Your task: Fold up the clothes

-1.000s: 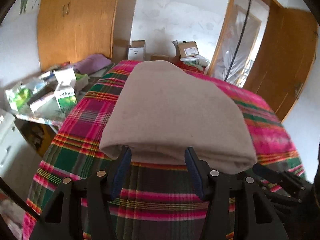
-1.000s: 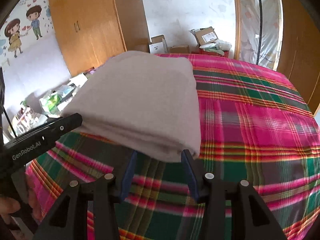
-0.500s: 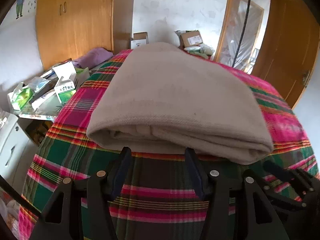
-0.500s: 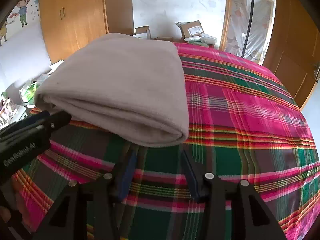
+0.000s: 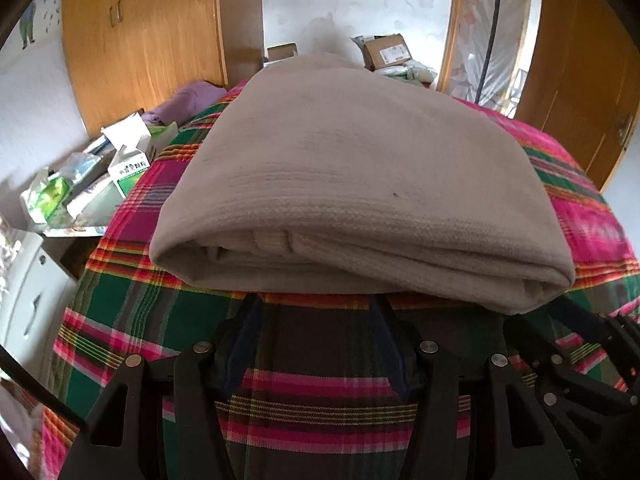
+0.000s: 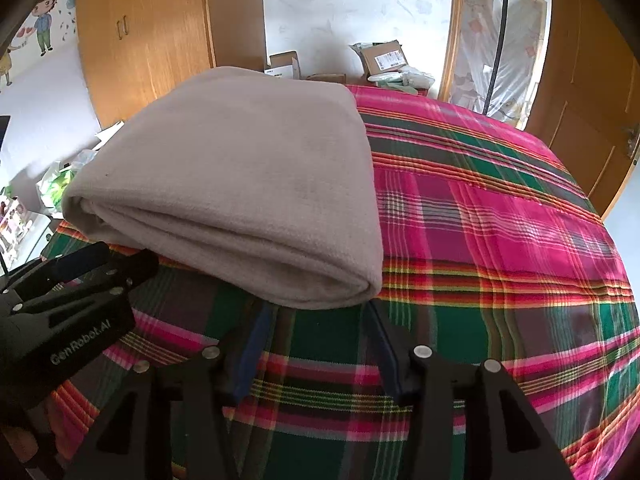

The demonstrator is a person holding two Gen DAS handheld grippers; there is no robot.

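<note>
A folded beige cloth (image 5: 360,180) lies on the plaid bedspread (image 5: 320,380), several layers showing at its near edge. My left gripper (image 5: 316,300) is open, its blue-padded fingertips tucked under that near edge. In the right wrist view the same beige cloth (image 6: 240,184) fills the left half of the bedspread (image 6: 500,220). My right gripper (image 6: 318,306) sits at the cloth's near right corner. Its jaws are opening, its tips are hidden beneath the fold, and nothing is pinched between the pads. The left gripper (image 6: 80,280) shows beside it at the left.
A low side table (image 5: 100,176) crowded with boxes and packets stands left of the bed, with a purple garment (image 5: 180,104) behind it. Cardboard boxes (image 5: 388,50) sit past the far end. A wooden wardrobe (image 5: 140,40) is at the left and a wooden door (image 5: 580,60) at the right.
The folded cloth has come down from a raised tilt and now rests flatter on the bed. The left gripper sank with it. The right jaws have widened a little.
</note>
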